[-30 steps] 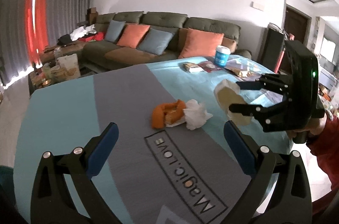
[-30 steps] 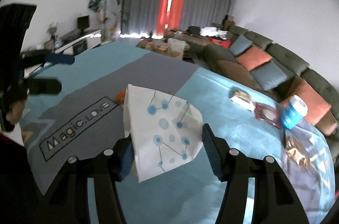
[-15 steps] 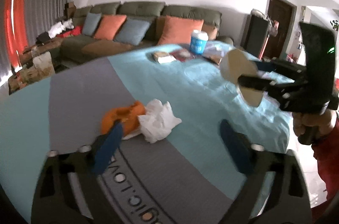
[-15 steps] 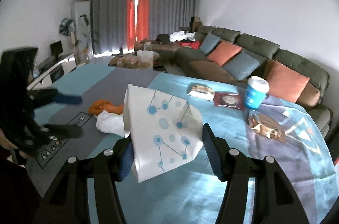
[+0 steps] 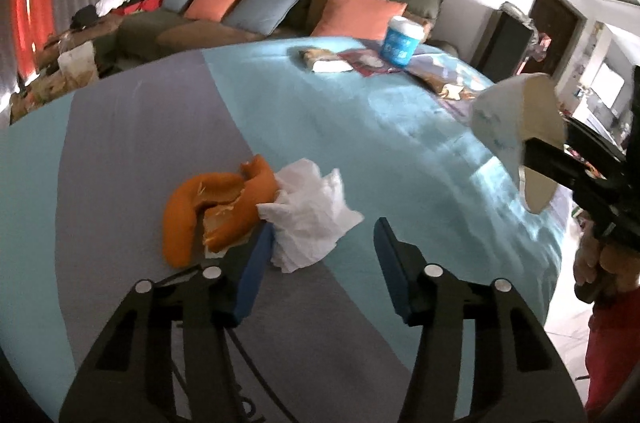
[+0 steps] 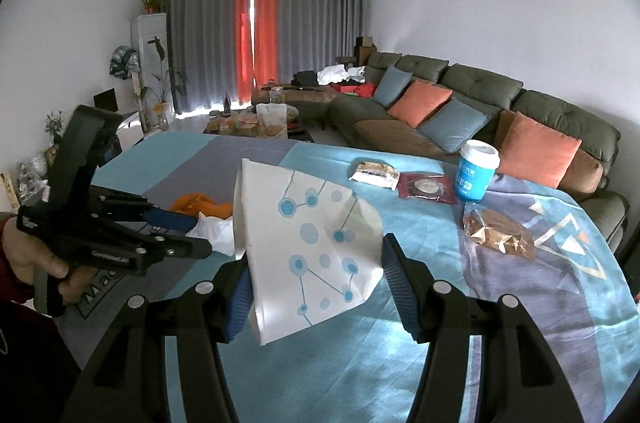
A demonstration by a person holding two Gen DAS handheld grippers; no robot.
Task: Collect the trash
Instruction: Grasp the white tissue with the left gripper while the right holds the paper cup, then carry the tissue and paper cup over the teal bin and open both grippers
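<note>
The bench (image 5: 400,127), draped in a blue and grey cloth, now fills most of the left wrist view, where a second ago it sat lower and farther off: the left claw (image 5: 320,243) has swept in and dipped toward the little pile of rubbish at centre frame. Next down in size, the white paper bag (image 6: 316,247) with blue dots sits in the lower middle of the right wrist view, clamped between the right claw's (image 6: 316,283) blue pads and held above the cloth, mouth turned toward the pile; it has barely shifted, so it looks like the waiting bin. Then the trash itself: the orange peel (image 5: 208,203) lies left of centre in the left wrist view, and the crumpled tissue (image 5: 312,207) rests against its right side, both flat on the cloth. The left claw's jaws have just been closing from wide, and they now stand half drawn in, straddling the tissue's near edge; the left pad sits right at the paper, the right pad clear of it, nothing squeezed yet. My read: the grab on the tissue is a beat away, then a short carry to the bag at right.
</note>
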